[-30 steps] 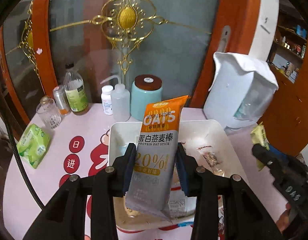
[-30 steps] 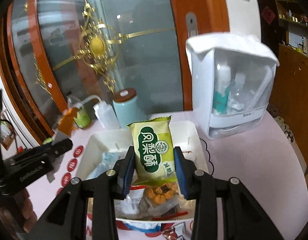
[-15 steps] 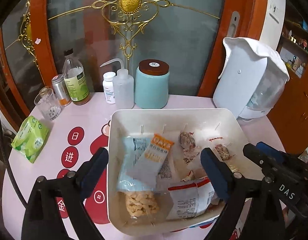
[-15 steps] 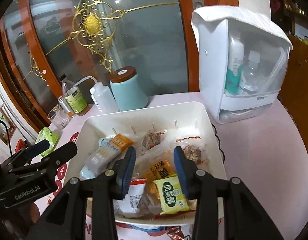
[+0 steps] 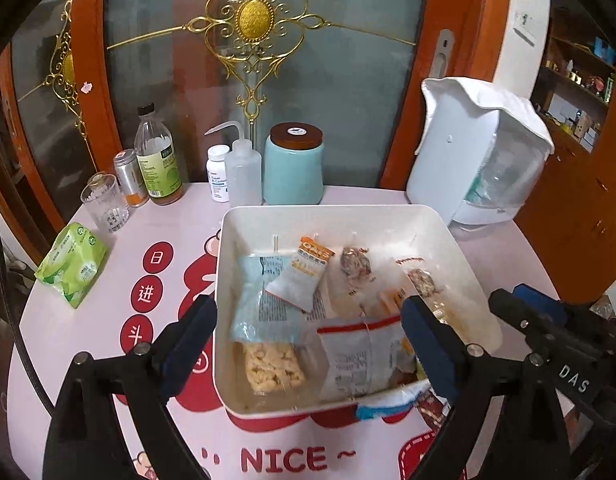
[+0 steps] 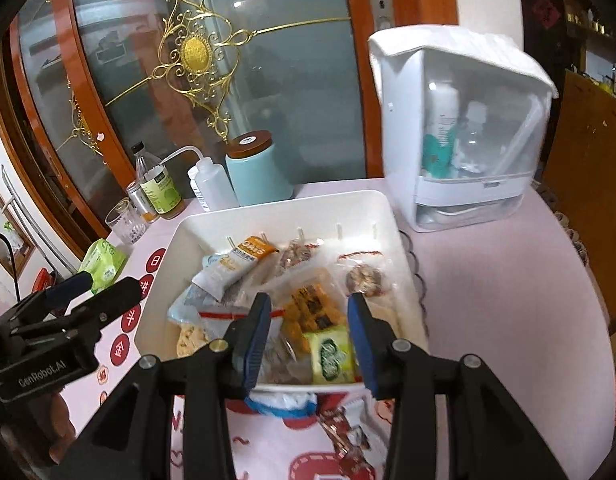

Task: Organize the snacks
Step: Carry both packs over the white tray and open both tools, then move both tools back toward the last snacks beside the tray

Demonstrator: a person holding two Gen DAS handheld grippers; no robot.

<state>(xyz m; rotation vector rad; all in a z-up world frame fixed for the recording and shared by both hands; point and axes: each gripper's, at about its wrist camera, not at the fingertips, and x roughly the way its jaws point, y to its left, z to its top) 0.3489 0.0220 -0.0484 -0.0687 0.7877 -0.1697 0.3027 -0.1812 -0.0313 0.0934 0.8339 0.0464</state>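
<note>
Both the left gripper [image 5: 308, 344] and right gripper [image 6: 310, 336] hover with jaws apart, empty, over the white tray [image 5: 460, 240]; next, reach the loose wrapper [image 6: 348, 436] at the tray's near edge on the counter [image 6: 488, 280].

white rectangular tray [image 5: 448, 232] sitting on the pink table, holding loose snacks: orange-and-grey oat bar [image 5: 301, 278] lying tilted over a pale blue packet [image 5: 259, 300], clear pouch of yellow puffs [image 5: 269, 368] beneath, two clear-wrapped brown nut clusters [image 5: 354, 264], green-yellow pastry packet [image 6: 331, 354] resting at the near edge.
</note>
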